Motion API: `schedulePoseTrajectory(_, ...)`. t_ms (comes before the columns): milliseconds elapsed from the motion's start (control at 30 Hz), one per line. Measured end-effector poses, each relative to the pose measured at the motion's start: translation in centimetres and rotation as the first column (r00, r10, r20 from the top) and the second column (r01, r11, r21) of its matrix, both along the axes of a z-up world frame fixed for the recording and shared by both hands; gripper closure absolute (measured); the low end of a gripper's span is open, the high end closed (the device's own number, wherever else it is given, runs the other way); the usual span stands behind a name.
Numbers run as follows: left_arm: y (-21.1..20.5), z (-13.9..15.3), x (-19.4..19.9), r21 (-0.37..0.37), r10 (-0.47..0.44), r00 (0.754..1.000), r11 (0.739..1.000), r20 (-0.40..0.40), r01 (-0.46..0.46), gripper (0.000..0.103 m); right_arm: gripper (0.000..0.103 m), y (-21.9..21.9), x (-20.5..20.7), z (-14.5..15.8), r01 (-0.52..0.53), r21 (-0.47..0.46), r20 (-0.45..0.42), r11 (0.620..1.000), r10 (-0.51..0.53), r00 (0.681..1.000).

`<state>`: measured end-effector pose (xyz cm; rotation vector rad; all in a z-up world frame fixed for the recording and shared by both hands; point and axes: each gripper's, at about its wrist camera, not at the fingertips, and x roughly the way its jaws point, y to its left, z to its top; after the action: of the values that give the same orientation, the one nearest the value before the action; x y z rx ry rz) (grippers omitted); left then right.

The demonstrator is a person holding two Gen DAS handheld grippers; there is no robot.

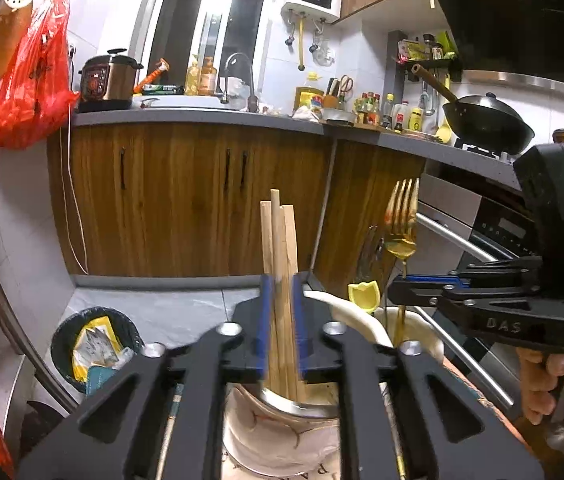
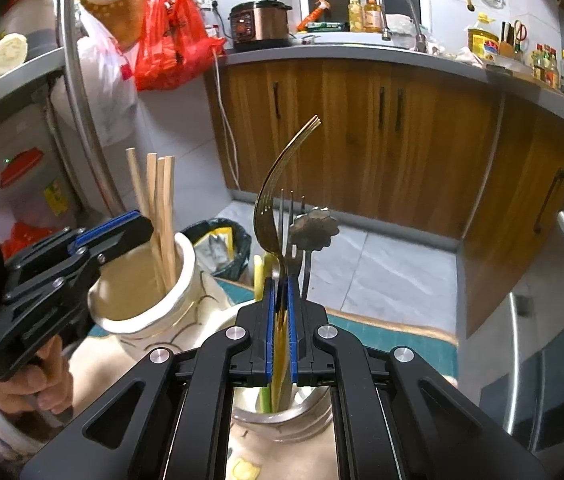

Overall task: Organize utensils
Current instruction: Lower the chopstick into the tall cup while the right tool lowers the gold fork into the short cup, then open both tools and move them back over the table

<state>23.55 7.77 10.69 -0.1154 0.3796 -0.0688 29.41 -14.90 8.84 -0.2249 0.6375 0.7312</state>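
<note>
Left wrist view: the left tool [image 1: 282, 292] occupies the lower centre of the frame, its blue pads set slightly apart on either side of a bundle of wooden chopsticks [image 1: 278, 240]; a narrow gap shows beside the sticks, so the pads do not press them. The chopsticks stand nearly upright with their lower ends inside a white ceramic holder [image 1: 278, 440], whose rim lies directly beneath the tool. At right of the frame, the right tool [image 1: 402, 286], held by a hand [image 1: 554, 376], pinches the handle of a gold fork [image 1: 402, 216], tines upward. The handle descends into a second white holder [image 1: 422, 332] just beside the first. A yellow utensil [image 1: 364, 294] also rises from this second holder.

Right wrist view: the right tool [image 2: 281, 312] fills the lower centre, blue pads pressed onto the gold fork [image 2: 278, 200], which curves up and to the right. Its handle enters the second holder [image 2: 282, 416] below, which also contains a silver fork [image 2: 291, 216], a utensil with a flower-shaped end [image 2: 314, 228] and a yellow-green item [image 2: 260, 276]. At left of the frame, the left tool [image 2: 138, 228], gripped by a hand [image 2: 38, 384], stands at the chopsticks [image 2: 158, 200] in the first holder [image 2: 150, 300]. Both holders rest on a counter [image 2: 382, 336] with a teal covering. A lined waste bin [image 2: 222, 244] sits on the floor behind them.
</note>
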Motion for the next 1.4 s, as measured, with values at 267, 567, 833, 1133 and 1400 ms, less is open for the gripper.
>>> schedulePoseTrajectory(267,0.0,0.7,-1.7,0.009,-0.018,0.999,1.0,0.037,0.017,0.051,0.094,-0.9,-0.4,-0.7,0.012,0.006,-0.006,1.0,-0.012,1.0)
schedulePoseTrajectory(567,0.6,0.9,-3.8,0.013,-0.005,1.0,1.0,0.029,0.005,0.038,0.077,-3.2,-2.2,-0.1,0.024,0.05,0.012,0.998,-0.024,1.0)
schedulePoseTrajectory(833,0.6,0.1,-6.2,0.012,-0.005,1.0,1.0,0.008,0.005,0.038,0.07,-5.5,-4.1,-0.4,0.05,0.084,0.021,0.995,-0.052,0.998)
schedulePoseTrajectory(1133,0.5,-3.2,-8.2,-0.018,-0.006,0.997,1.0,-0.072,0.005,0.037,0.069,-6.9,-7.2,-3.6,0.089,0.092,0.001,0.992,-0.09,0.996)
schedulePoseTrajectory(1400,0.0,-6.3,-8.8,-0.035,-0.013,0.988,0.999,-0.156,0.008,0.037,0.059,-7.1,-8.0,-7.1,0.115,0.082,-0.053,0.99,-0.111,0.992)
